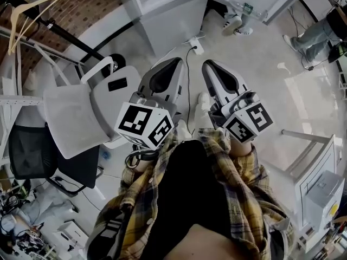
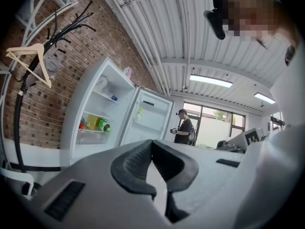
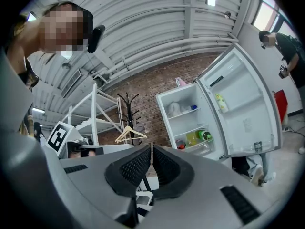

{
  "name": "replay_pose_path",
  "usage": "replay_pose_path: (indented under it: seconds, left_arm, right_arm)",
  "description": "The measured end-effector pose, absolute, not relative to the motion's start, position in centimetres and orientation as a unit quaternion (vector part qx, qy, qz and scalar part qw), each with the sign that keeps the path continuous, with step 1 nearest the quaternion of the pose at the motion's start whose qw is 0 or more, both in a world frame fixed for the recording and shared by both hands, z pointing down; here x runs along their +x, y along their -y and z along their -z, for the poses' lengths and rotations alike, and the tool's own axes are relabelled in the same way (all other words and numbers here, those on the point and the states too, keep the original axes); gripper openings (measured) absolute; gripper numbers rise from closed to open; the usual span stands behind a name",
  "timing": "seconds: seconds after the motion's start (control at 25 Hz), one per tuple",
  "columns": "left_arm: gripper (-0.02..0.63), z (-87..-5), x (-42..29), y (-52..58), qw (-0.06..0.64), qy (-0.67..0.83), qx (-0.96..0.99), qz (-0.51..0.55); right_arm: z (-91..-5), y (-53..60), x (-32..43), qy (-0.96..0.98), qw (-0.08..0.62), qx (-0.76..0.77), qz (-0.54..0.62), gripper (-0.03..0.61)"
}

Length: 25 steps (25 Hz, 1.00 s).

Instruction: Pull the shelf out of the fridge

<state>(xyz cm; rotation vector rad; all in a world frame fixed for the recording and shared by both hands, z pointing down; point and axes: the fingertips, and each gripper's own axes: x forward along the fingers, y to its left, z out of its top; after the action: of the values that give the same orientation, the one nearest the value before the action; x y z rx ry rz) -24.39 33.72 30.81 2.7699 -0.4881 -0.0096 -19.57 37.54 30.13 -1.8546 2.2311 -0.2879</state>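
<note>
Grippers are being held side by side, pointing level toward fridge [image 3: 164, 109], well apart from it. Left gripper [image 2: 152, 142] jaws are being pressed together, nothing between them. Right gripper [image 3: 151, 148] jaws are likewise being held together, empty. Fridge door [image 3: 243, 113] is standing open. Shelf [image 3: 194, 144] is sitting inside the fridge, loaded with bottles [image 3: 200, 136], not being touched. Coat rack [image 3: 127, 106] is standing beside the fridge, with a hanger [image 3: 129, 135] hung on it.

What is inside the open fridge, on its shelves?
The fridge holds a white item and a small blue one on the upper shelf, with a yellow container, a green container and something red below. The bottom drawer hides its contents.
</note>
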Motion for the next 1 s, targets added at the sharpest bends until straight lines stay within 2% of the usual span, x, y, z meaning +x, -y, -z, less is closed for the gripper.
replay_pose_path:
  seconds: [1.0]
  left_arm:
    - [0.005,-29.5,-7.2,-22.5,0.153,0.256,0.954,0.011]
  right_arm:
    - [-28.9,-25.4,-0.2,-0.807,0.114,-0.567,0.116,0.028]
